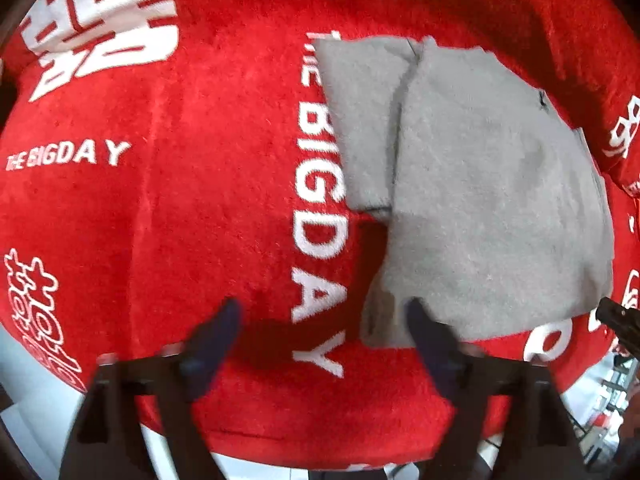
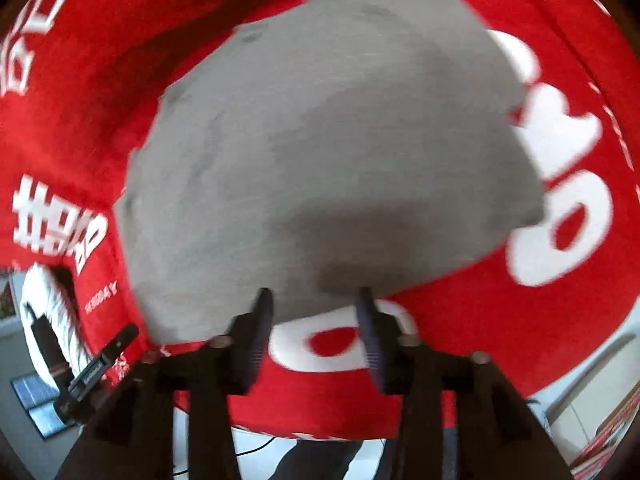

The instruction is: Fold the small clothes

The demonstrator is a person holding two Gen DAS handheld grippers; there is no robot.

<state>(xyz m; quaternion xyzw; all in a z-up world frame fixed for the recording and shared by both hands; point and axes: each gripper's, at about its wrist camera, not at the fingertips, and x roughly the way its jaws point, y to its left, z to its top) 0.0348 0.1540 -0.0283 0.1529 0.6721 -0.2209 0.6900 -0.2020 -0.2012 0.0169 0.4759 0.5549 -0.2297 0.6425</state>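
A small grey garment [image 1: 472,184] lies partly folded on a red cloth with white lettering [image 1: 192,208]. One grey layer lies over another, with a fold line down the left part. My left gripper [image 1: 320,312] is open, low over the red cloth at the garment's near left corner; its right finger [image 1: 424,320] overlaps the grey edge. In the right wrist view the garment [image 2: 328,152] fills the middle, blurred. My right gripper [image 2: 316,300] is open at the garment's near edge, holding nothing.
The red cloth [image 2: 520,312] covers the whole work surface and drops off at the near edge. The other gripper's black tip [image 1: 616,316] shows at the right edge of the left wrist view. Pale floor [image 2: 592,380] lies below the table edge.
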